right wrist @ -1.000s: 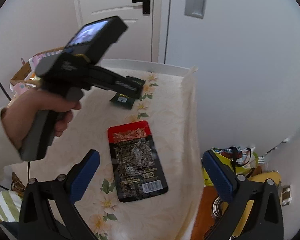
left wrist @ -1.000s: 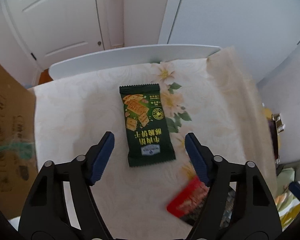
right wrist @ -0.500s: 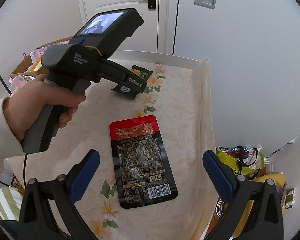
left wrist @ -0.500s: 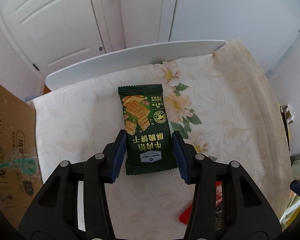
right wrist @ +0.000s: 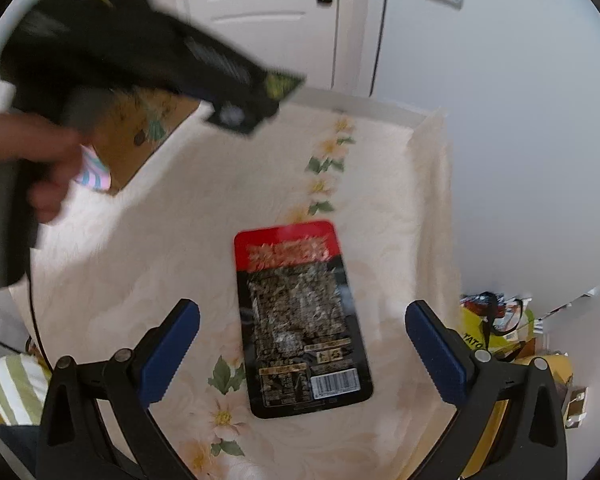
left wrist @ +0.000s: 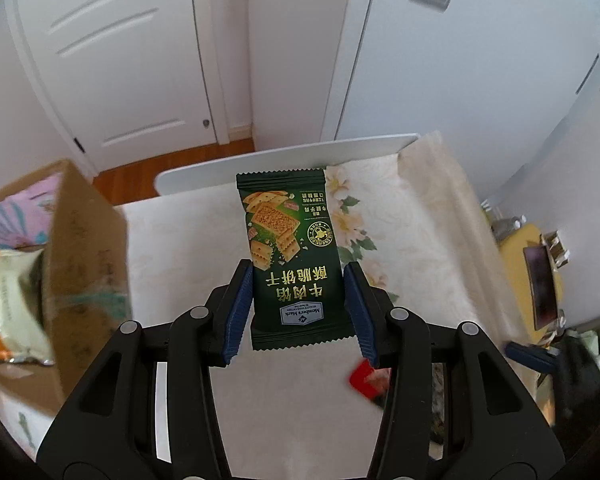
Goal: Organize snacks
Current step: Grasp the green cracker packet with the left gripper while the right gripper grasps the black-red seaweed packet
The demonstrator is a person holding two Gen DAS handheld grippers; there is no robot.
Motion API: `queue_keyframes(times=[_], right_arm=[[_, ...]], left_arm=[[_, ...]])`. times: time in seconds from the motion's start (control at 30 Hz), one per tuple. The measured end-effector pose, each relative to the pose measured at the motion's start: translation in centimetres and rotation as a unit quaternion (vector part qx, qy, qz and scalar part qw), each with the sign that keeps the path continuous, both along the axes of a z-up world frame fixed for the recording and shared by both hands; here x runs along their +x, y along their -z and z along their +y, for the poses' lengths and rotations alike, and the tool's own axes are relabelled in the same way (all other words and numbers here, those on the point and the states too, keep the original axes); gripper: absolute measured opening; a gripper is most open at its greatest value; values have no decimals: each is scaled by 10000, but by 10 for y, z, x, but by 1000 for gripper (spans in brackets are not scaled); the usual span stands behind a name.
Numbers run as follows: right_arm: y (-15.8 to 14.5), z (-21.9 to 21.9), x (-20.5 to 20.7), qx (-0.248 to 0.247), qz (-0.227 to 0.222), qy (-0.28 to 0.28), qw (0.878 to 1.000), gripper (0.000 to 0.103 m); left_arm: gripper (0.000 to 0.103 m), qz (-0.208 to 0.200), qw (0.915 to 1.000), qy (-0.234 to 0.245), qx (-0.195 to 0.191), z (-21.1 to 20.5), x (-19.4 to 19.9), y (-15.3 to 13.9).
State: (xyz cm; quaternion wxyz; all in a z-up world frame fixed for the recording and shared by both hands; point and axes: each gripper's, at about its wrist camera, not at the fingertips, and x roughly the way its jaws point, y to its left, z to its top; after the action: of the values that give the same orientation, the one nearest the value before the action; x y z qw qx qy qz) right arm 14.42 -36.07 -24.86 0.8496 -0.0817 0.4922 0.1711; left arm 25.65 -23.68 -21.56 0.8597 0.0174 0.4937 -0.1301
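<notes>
Bright, even daylight; fisheye-bent edges; motion blur, perhaps strongest in the right view.

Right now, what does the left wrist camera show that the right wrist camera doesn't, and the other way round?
Only the left wrist view shows the dark green cracker packet's printed front, clamped in the left gripper, and snack bags inside the brown cardboard box.

Only the right wrist view shows the whole red-and-black snack pouch, lying flat ahead of the open right gripper.

Both show the floral tablecloth and white door.
</notes>
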Motion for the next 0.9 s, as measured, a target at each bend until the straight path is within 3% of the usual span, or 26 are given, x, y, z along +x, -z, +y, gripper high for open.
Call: queue_keyframes(times=[0.3,0.37,0.43,0.77,0.87,0.9], right_arm=[[37,10,17,-250,425,-266,9984,84],[37,8,17,-192,370,-285,9987,83],[36,8,17,-178,335,-336,9987,76],[32,2,11,-101,259,-271,9992,73],[21,1,7,140,144,-258,9995,28],[22,3,9,125,241,-279,9992,3]], left_arm=[[42,-144,9996,-82,-208,26,-18,-29],[42,-168,9995,-91,-250,30,-20,-31],[42,-179,9994,-85,-289,30,-19,-32],[42,-263,9988,-104,-399,35,-25,-40],[42,-314,9986,-105,-401,35,-26,-43],[42,-326,9986,-109,-407,35,-26,-43]])
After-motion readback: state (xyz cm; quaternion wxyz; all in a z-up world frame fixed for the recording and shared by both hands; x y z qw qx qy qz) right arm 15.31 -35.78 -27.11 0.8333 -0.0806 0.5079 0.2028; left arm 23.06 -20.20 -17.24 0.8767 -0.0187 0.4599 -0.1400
